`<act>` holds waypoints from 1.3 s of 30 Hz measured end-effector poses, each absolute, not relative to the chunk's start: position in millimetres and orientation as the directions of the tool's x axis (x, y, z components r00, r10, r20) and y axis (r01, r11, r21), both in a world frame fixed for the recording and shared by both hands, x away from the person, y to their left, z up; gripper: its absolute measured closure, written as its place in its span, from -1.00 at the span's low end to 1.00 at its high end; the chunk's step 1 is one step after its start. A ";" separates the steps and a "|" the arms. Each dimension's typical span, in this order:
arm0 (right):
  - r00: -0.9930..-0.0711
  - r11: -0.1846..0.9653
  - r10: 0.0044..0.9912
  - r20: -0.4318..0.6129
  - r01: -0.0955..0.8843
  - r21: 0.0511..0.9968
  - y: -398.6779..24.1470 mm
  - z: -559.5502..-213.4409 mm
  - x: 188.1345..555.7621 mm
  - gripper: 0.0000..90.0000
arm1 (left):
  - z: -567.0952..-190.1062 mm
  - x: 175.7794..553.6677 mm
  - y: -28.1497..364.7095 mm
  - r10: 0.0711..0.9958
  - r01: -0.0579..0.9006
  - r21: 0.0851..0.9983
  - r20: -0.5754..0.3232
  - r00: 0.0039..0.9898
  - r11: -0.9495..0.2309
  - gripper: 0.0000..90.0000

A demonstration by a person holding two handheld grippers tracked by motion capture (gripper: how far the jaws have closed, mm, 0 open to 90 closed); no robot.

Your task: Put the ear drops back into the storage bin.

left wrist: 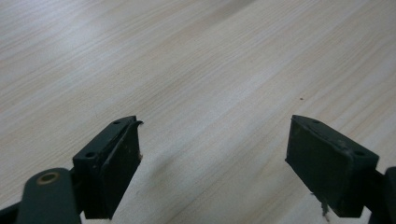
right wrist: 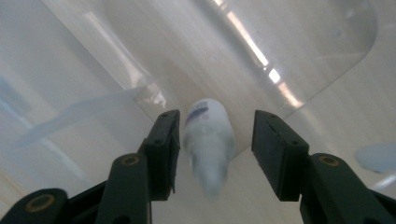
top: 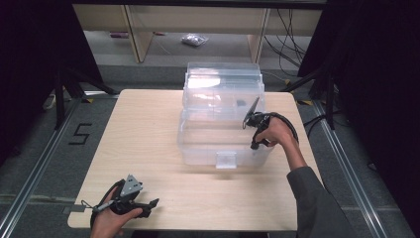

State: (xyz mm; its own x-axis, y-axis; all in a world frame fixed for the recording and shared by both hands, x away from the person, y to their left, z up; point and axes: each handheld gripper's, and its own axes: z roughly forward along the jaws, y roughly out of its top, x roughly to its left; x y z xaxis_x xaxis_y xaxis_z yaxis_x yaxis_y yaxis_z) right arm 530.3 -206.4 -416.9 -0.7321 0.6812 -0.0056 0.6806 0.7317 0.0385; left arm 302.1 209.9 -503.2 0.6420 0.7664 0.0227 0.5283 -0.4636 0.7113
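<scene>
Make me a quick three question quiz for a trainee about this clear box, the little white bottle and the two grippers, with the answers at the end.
1. True or false: the left gripper is closed on the white bottle.
2. Where is the right gripper working? A: inside the clear plastic box; B: beside the left gripper on the wooden table; C: on the floor.
3. In the right gripper view, do the pads press on the bottle?

Key
1. False: its jaws are wide apart over bare wood.
2. A.
3. No: the bottle sits blurred between the jaws with a gap on each side.
</scene>
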 end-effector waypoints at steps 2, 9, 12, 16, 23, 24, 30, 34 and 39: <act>-0.715 0.714 0.699 -0.003 0.697 0.062 -205.2 -408.8 527.9 0.11 | -504.0 302.4 209.5 0.770 0.530 0.713 0.023 0.637 -0.459 -0.62; -0.731 0.727 0.681 -0.025 0.673 0.135 -206.2 -389.3 522.6 -0.01 | -504.3 302.8 208.8 0.771 0.528 0.720 0.015 0.637 -0.450 -0.62; -0.724 0.719 0.689 -0.030 0.677 0.158 -206.2 -384.7 519.4 -0.02 | -504.4 302.8 208.7 0.775 0.530 0.721 0.014 0.632 -0.446 -0.62; -0.736 0.728 0.677 -0.033 0.661 0.183 -207.7 -380.4 516.5 -0.06 | -504.2 303.0 208.9 0.772 0.528 0.721 0.016 0.635 -0.449 -0.62; -0.754 0.736 0.656 -0.038 0.628 0.253 -211.4 -366.4 505.1 -0.11 | -504.3 303.3 208.9 0.773 0.530 0.717 0.019 0.634 -0.453 -0.62; -0.754 0.736 0.656 -0.038 0.628 0.253 -211.4 -366.4 505.1 -0.11 | -504.2 303.4 208.8 0.771 0.529 0.719 0.016 0.636 -0.451 -0.62; -0.768 0.742 0.639 -0.048 0.598 0.302 -210.9 -356.5 489.7 -0.21 | -504.3 303.3 208.1 0.773 0.528 0.726 0.006 0.635 -0.440 -0.62; -0.768 0.732 0.640 -0.029 0.598 0.328 -209.4 -353.8 482.2 -0.27 | -504.1 303.6 208.8 0.773 0.528 0.720 0.018 0.634 -0.450 -0.62; -0.758 0.708 0.652 -0.017 0.599 0.374 -211.2 -349.9 472.1 -0.34 | -504.2 303.9 209.1 0.770 0.524 0.720 0.021 0.638 -0.454 -0.62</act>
State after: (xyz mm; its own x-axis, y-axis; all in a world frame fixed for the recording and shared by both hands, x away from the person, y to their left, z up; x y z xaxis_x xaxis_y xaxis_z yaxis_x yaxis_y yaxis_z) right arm 472.1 -211.2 -349.9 -0.7584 0.6515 -0.0173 0.5993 0.7076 0.3742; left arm 303.9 209.1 -504.2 0.6379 0.7698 0.0211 0.5242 -0.4541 0.7204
